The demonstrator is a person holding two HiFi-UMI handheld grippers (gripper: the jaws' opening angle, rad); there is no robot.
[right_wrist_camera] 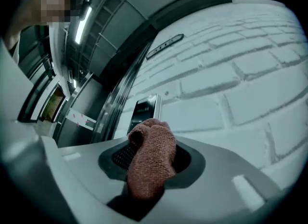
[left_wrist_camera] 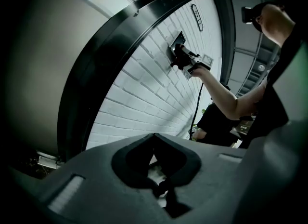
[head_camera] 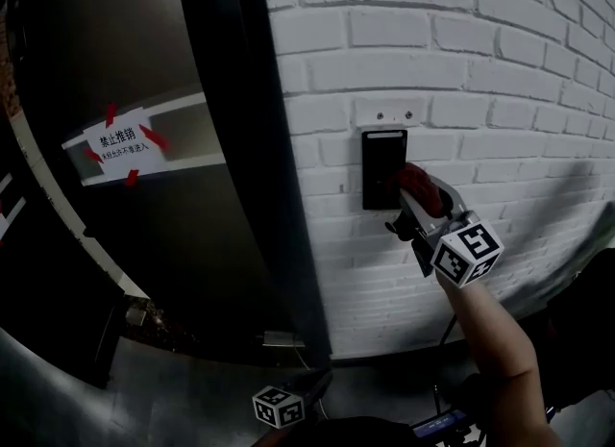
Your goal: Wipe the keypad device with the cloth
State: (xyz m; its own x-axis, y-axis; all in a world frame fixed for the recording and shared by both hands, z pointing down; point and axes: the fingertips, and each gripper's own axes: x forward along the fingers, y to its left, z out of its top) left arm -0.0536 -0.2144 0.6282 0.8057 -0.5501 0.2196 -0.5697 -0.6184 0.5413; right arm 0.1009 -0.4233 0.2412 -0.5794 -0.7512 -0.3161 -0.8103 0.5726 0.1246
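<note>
Currently, right gripper (head_camera: 411, 200) fingers pinching reddish cloth (head_camera: 420, 186), bunched tip at lower right edge of black keypad device (head_camera: 381, 157) on white brick wall (head_camera: 500, 70), seemingly touching. Left gripper (left_wrist_camera: 155, 143) low, well apart, fingers pressed together, empty. Risks: cloth slipping from pinch under pressure; bare fingers scraping device; hard push triggering keys.

The right gripper (head_camera: 404, 207), right of centre in the head view, carries a white cube (head_camera: 466, 253) with black square markers. A like cube (head_camera: 279, 406) at bottom centre belongs to the left gripper (left_wrist_camera: 154, 163). Both shells are grey moulded plastic; the right one's pads (right_wrist_camera: 124, 156) are dark and ribbed. The forearm (head_camera: 495, 339) is unsleeved, and the top (left_wrist_camera: 224, 122) is black.
</note>
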